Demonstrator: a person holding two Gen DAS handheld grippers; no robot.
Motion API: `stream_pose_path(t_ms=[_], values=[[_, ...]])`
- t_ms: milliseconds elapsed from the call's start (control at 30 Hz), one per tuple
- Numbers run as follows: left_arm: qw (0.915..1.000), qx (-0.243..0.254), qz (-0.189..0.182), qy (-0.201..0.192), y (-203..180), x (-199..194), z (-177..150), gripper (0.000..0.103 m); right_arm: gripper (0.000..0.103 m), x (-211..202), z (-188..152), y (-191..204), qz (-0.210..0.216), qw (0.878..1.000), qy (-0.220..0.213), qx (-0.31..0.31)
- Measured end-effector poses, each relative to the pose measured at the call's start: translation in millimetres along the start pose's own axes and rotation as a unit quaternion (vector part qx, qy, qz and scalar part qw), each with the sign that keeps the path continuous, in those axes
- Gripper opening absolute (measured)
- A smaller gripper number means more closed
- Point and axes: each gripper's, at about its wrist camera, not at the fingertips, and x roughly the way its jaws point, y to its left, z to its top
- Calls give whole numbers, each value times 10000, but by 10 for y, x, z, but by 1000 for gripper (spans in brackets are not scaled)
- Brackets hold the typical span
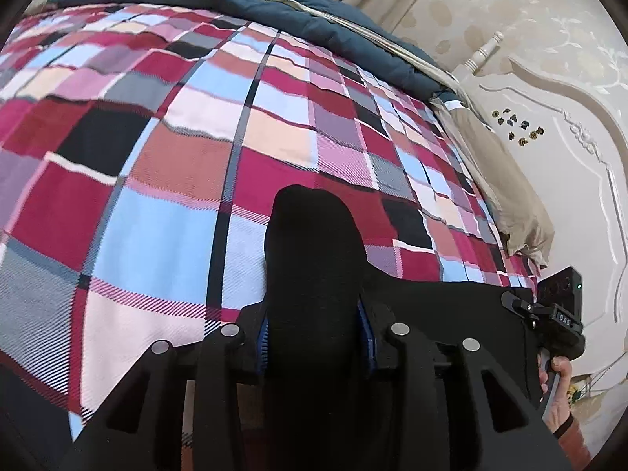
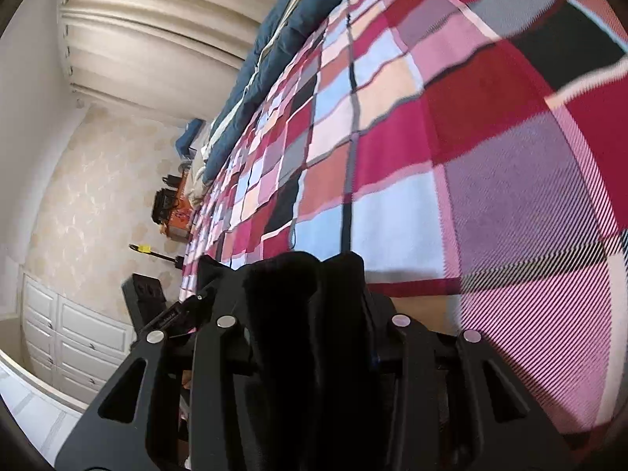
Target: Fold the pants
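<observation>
Black pants (image 1: 314, 274), matte and bunched into a thick fold, clamped by left gripper (image 1: 314, 337) and right gripper (image 2: 310, 337) above plaid bedspread (image 1: 157, 216)

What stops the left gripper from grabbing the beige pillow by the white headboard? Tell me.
Probably it cannot now: the left gripper is shut on the black pants, and the beige pillow lies across the checked plaid bedspread beside the white headboard.
</observation>
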Motion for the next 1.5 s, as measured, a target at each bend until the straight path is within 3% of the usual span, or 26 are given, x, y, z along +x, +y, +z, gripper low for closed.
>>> stream_pose_path(t_ms=[500,833,967,1233,1500], values=[[9999,19,-98,-8,41,36,19,41,37,-48,-46,-60,109,9999,-69,24],[9996,183,194,-83,-37,-56,-16,60,52,-117,-102,31,31,9999,-134,-10],[9997,39,197,-107,-19,-144,-95,74,59,-214,-178,48,-33,9997,-229,21],[9970,-573,-511,60,99,-523,-587,83,74,-641,-606,79,-202,9991,-371,72],[9830,-1247,-1335,188,182,-919,-1217,86,81,-975,-1163,101,-275,9986,-426,139]])
